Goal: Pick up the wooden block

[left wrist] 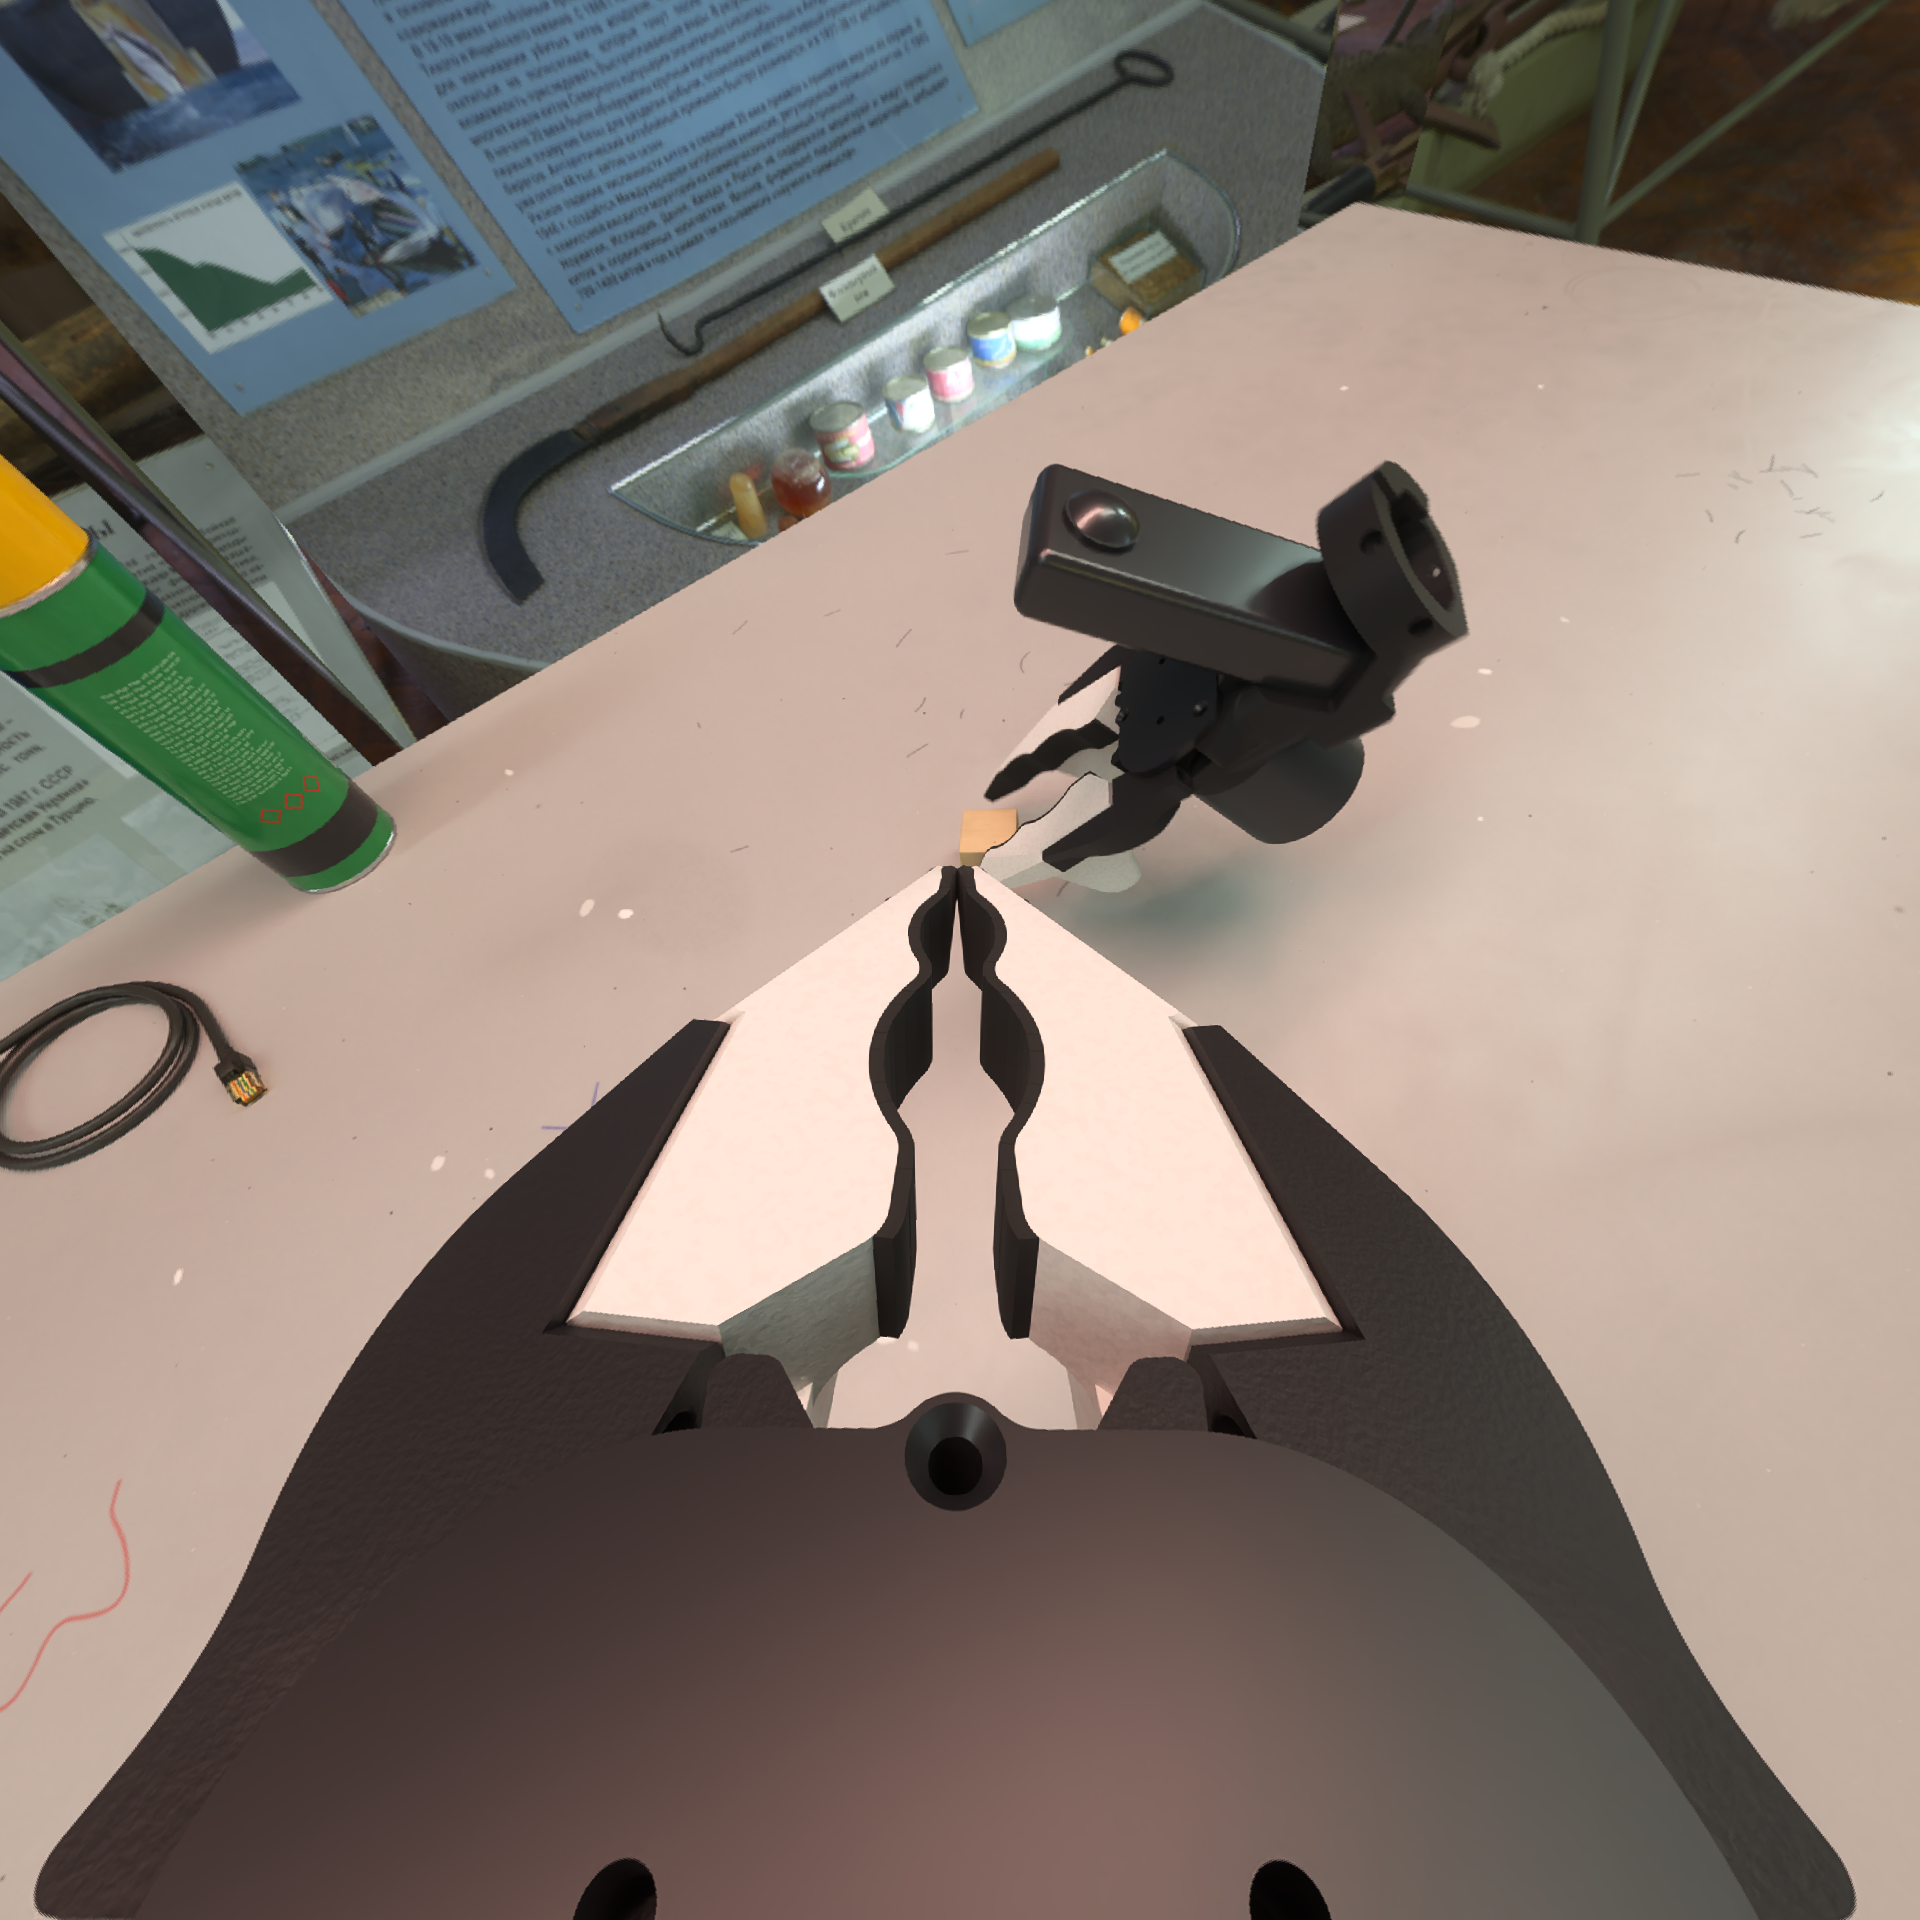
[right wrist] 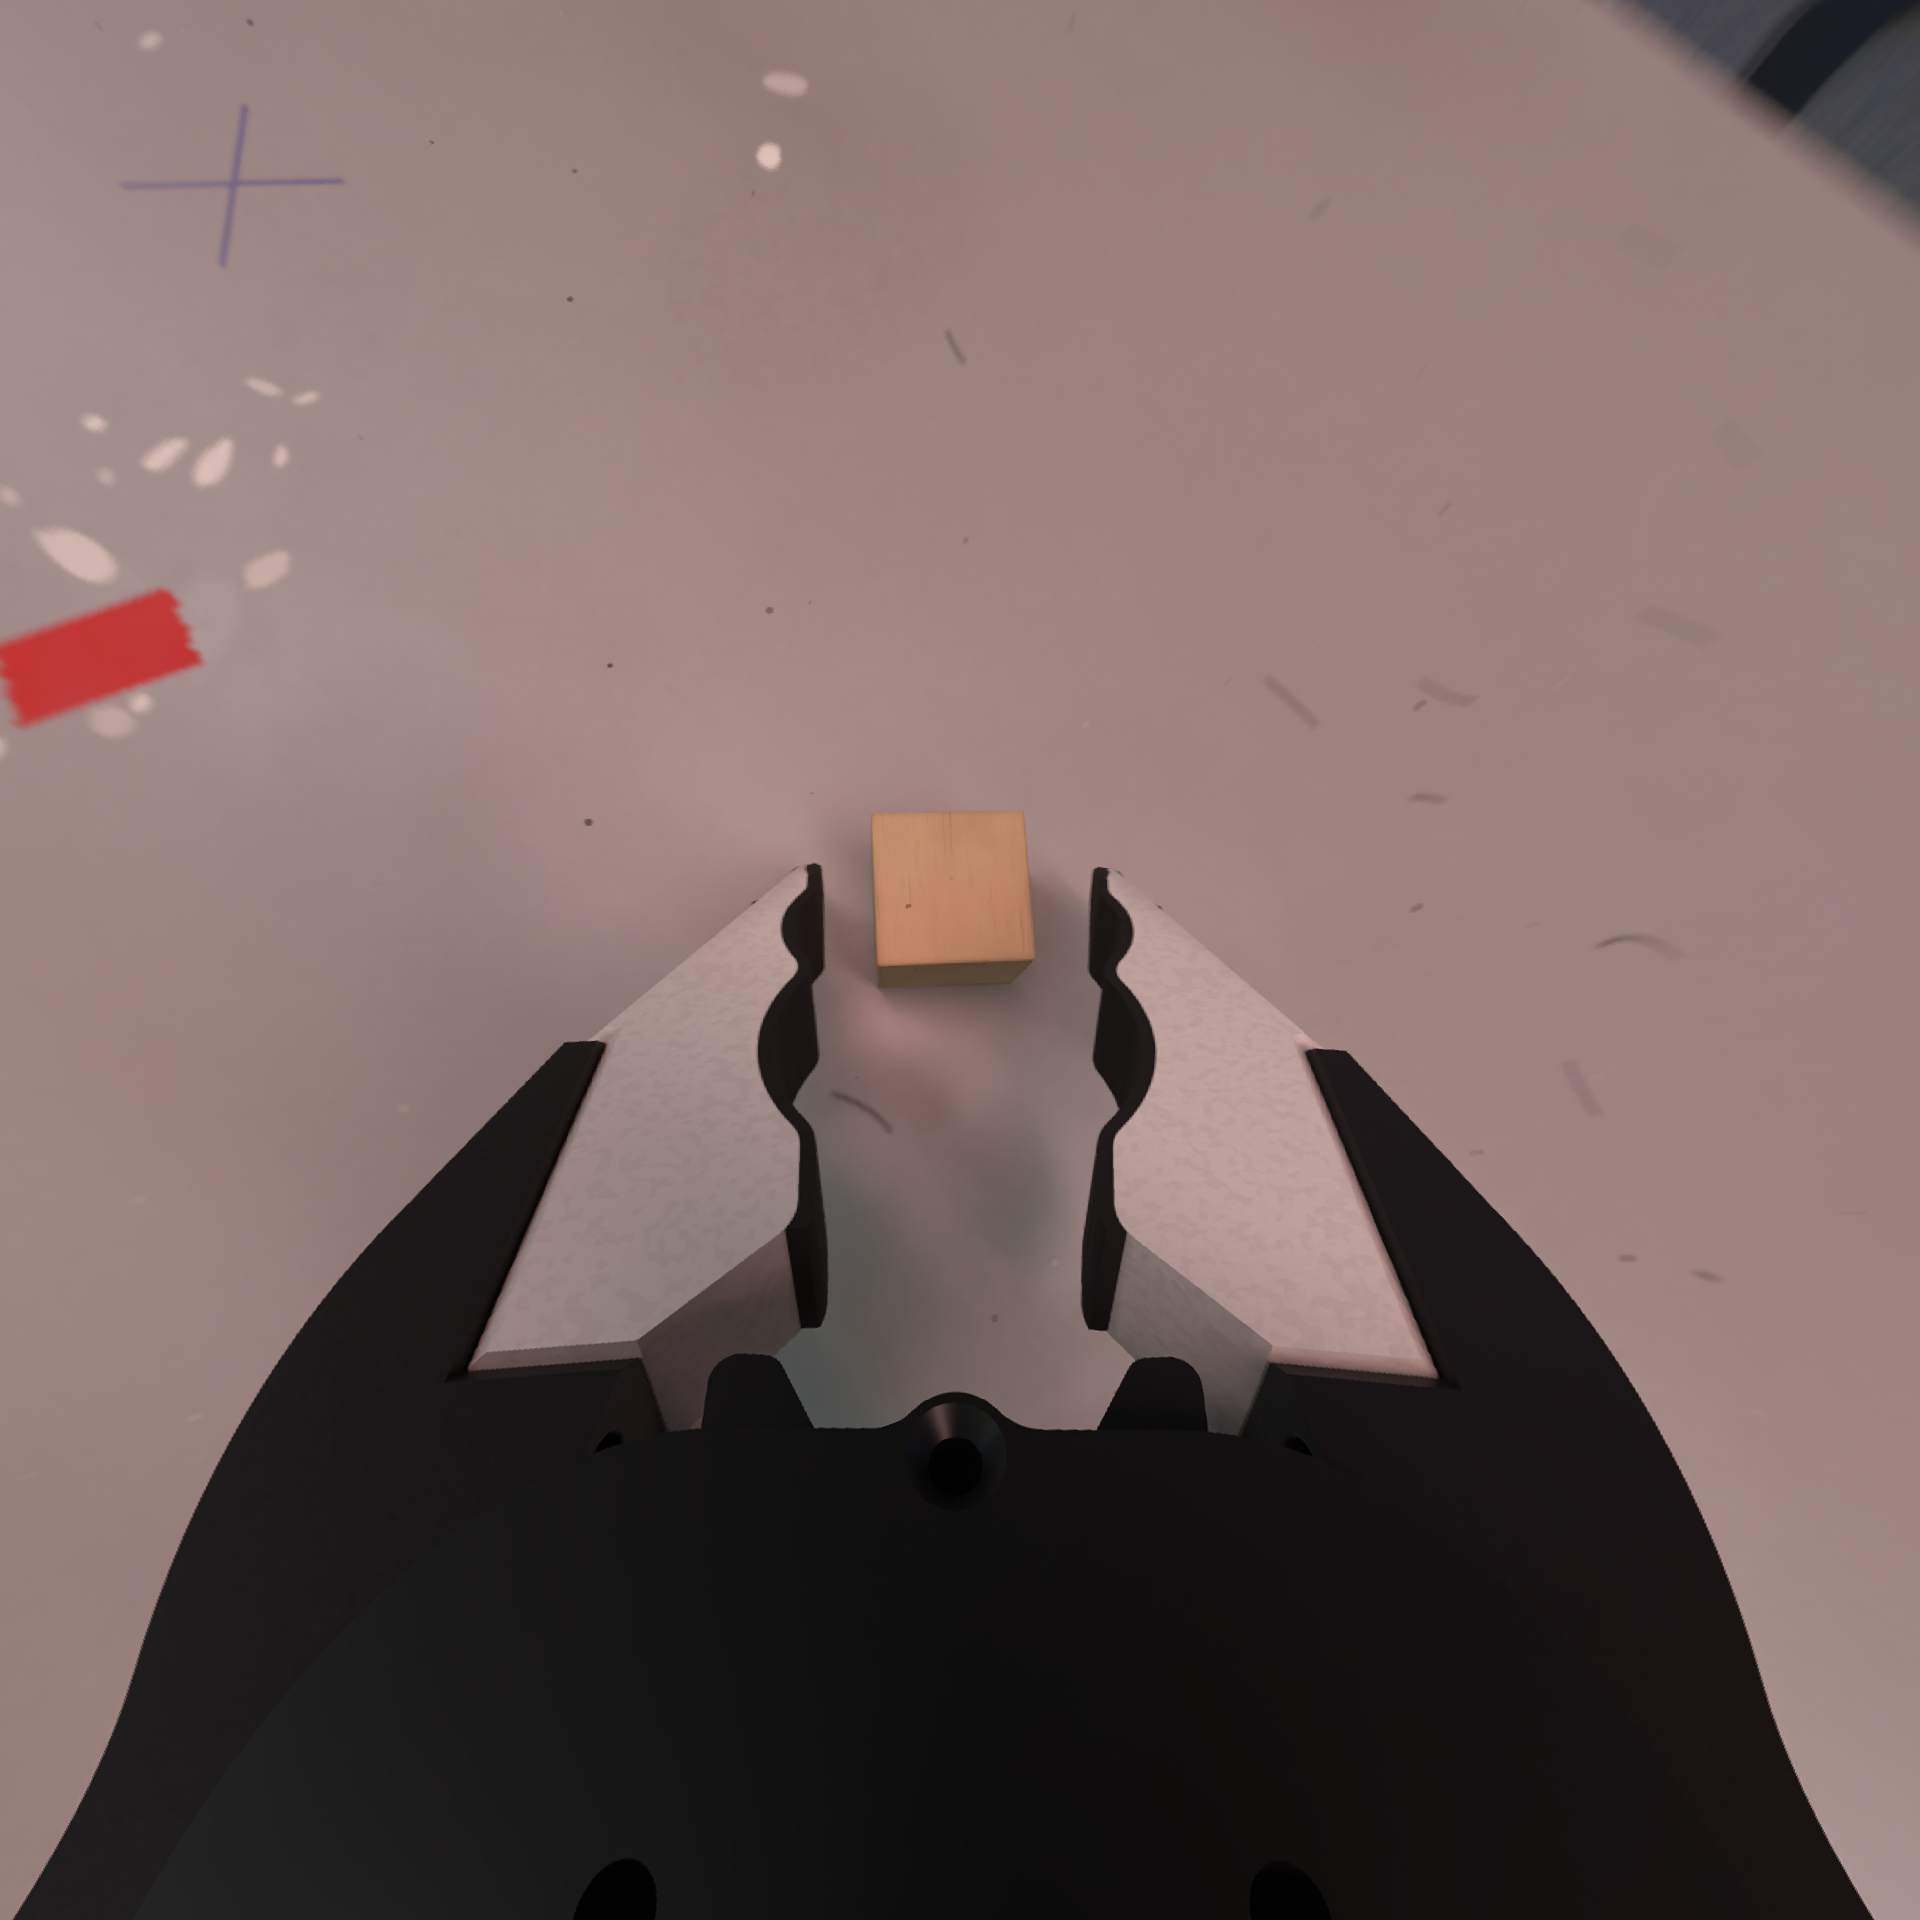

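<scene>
The wooden block (right wrist: pixel 951 899) sat flat on the table (right wrist: pixel 1351 416), well clear of every edge, between the tips of your right gripper (right wrist: pixel 954 883), whose fingers stood wide apart and not yet touching it. You needed to close squarely on its side faces. It looked cubic, no long axis. Your left gripper (left wrist: pixel 957 878) was pressed closed and empty, nearby.

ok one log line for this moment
right tongs: open, straddling wooden block, no contact | block: on table, not lifted | left tongs: shut, empty, short of block
</scene>
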